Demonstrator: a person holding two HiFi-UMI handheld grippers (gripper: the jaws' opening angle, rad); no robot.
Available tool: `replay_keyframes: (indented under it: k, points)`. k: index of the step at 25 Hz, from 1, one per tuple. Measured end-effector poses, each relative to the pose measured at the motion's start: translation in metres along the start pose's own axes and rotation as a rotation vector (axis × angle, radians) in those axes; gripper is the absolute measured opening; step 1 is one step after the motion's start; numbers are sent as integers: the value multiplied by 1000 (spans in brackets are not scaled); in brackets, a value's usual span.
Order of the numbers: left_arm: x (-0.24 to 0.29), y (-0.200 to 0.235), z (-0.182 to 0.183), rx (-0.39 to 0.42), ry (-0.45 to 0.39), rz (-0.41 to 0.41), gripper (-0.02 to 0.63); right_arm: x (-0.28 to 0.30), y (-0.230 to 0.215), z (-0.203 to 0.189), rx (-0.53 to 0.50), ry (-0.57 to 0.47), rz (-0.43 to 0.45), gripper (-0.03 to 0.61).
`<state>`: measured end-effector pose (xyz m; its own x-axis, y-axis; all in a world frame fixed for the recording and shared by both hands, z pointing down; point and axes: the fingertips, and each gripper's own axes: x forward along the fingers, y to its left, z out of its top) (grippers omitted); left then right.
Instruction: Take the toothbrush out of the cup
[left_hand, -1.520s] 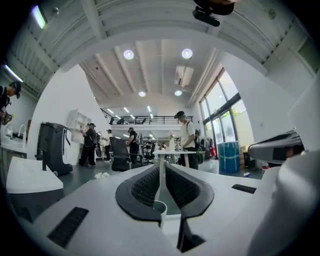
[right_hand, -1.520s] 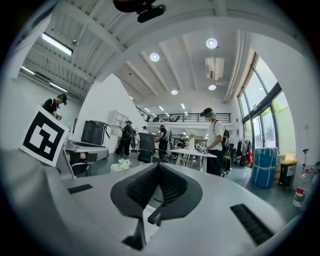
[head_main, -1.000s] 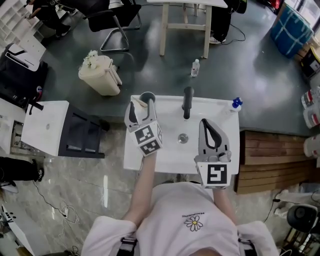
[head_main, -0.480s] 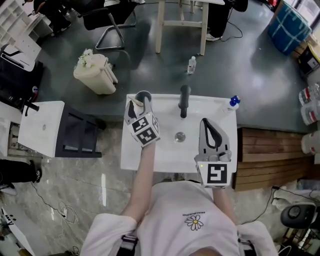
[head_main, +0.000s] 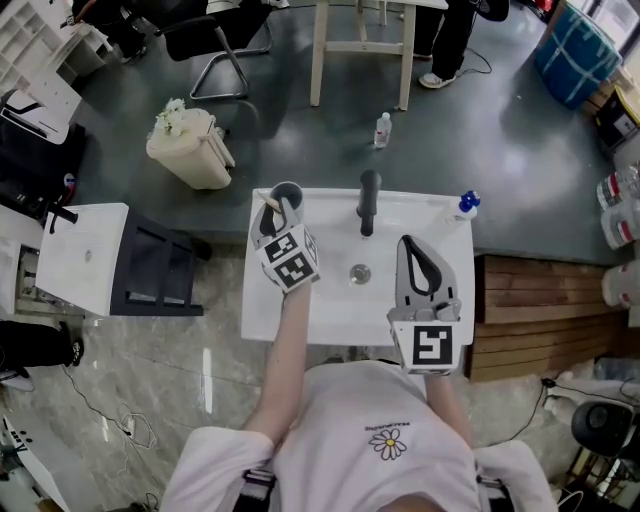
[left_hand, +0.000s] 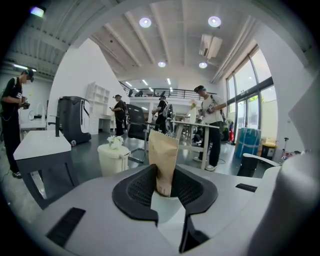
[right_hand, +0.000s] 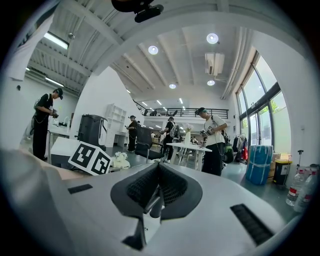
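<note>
Open workshop hall with a dark grey floor, a white washbasin (head_main: 320, 312) at the middle of the head view. Toothbrush (left_hand: 163, 159) in a tan paper sleeve, upright in the cup (head_main: 290, 190) at the basin's far left corner, sleeve top well above the rim. Left gripper (head_main: 280, 204) reaching over that corner and tilted slightly down, jaws closing with the sleeved toothbrush between them, ribbed pads (left_hand: 137, 187) against both sides of the wrapper just above the cup's mouth. Toothbrush not yet lifted out. Black faucet (head_main: 370, 202) at the middle of the basin's back edge, round drain (head_main: 360, 273) just in front of it. Right gripper (head_main: 408, 243) level over the basin's right half, well apart from the cup, jaws together and nothing between them. Small blue-capped bottle (head_main: 468, 205) on the far right corner of the basin. Beyond the basin, a cream waste bin (head_main: 190, 150) on the floor to the left and a clear bottle (head_main: 384, 130) standing on the floor behind the faucet. Several people on their feet farther back in the hall, visible in both gripper views.
</note>
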<state>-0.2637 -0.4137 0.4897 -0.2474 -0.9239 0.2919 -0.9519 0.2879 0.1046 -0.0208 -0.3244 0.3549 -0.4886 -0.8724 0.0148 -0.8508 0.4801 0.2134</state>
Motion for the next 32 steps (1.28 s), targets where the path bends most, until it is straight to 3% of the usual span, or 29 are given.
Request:
replay_keyframes:
  k: [9, 18, 32]
  points:
    - [-2, -4, -1, 16, 6, -3, 51, -2, 2, 1, -9, -4, 11, 12]
    - [-8, -5, 10, 23, -20, -8, 46, -6, 1, 3, 12, -15, 2, 12]
    - [-55, -22, 75, 153, -203, -44, 41, -13, 1, 24, 26, -64, -1, 12]
